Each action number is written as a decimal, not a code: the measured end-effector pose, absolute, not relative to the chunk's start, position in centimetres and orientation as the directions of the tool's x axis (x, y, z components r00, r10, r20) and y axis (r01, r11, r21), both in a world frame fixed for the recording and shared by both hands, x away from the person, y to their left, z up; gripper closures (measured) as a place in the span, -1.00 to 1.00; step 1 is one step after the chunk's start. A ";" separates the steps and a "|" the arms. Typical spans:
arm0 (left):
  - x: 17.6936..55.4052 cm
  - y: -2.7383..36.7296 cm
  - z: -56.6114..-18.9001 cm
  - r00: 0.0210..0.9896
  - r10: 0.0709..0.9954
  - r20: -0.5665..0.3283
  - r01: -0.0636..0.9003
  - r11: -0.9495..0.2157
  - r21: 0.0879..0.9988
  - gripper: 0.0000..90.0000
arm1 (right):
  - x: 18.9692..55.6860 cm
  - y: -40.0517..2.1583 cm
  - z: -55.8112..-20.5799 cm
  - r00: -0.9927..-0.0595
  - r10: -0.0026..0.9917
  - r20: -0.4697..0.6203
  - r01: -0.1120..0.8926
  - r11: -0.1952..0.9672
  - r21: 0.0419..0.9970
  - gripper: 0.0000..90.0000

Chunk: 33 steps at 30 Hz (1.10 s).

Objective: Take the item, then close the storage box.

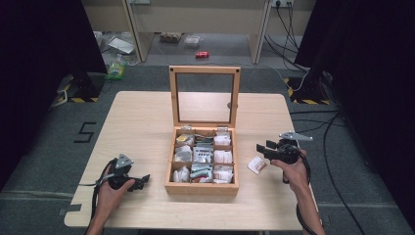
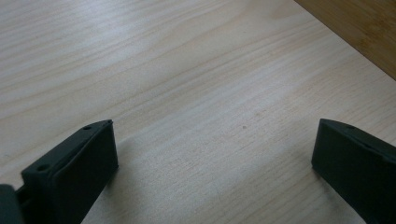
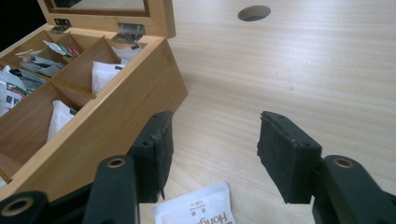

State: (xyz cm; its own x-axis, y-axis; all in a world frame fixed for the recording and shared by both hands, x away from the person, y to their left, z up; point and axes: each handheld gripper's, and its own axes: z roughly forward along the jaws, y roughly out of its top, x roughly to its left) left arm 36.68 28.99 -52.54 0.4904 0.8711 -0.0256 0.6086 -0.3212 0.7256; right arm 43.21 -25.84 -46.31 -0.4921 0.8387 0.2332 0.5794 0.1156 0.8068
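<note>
Sachet (image 3: 198,207) on the table by the right gripper: printed letters "Hongi…", cut off at the picture's bottom edge, with a smaller line of print above them too fine to read.
Floor marking (image 1: 86,132) left of the table: a black shape that reads as "5" or "S"; which one I cannot tell.
Packets in the wooden box (image 3: 9,95): dark print on white wrappers, too blurred to read.
Red item on the far floor (image 1: 202,54): any label is too small to read.
</note>
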 end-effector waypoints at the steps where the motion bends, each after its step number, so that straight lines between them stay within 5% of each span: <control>1: 36.7 29.0 -52.6 0.490 0.871 -0.026 0.608 -0.320 0.726 -1.00 | 43.2 -25.8 -46.2 -0.490 0.840 0.233 0.579 0.113 0.807 -0.05; 33: 36.7 29.0 -52.5 0.490 0.871 -0.026 0.609 -0.321 0.726 -1.00 | 44.5 -22.6 -43.6 -0.566 0.798 0.207 0.493 0.126 0.861 -0.23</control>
State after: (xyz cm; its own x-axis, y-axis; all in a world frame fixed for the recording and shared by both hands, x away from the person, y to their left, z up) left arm 36.69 28.99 -52.54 0.4904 0.8711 -0.0256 0.6086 -0.3213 0.7255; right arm 44.47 -22.58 -43.58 -0.5657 0.7981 0.2074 0.4929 0.1257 0.8610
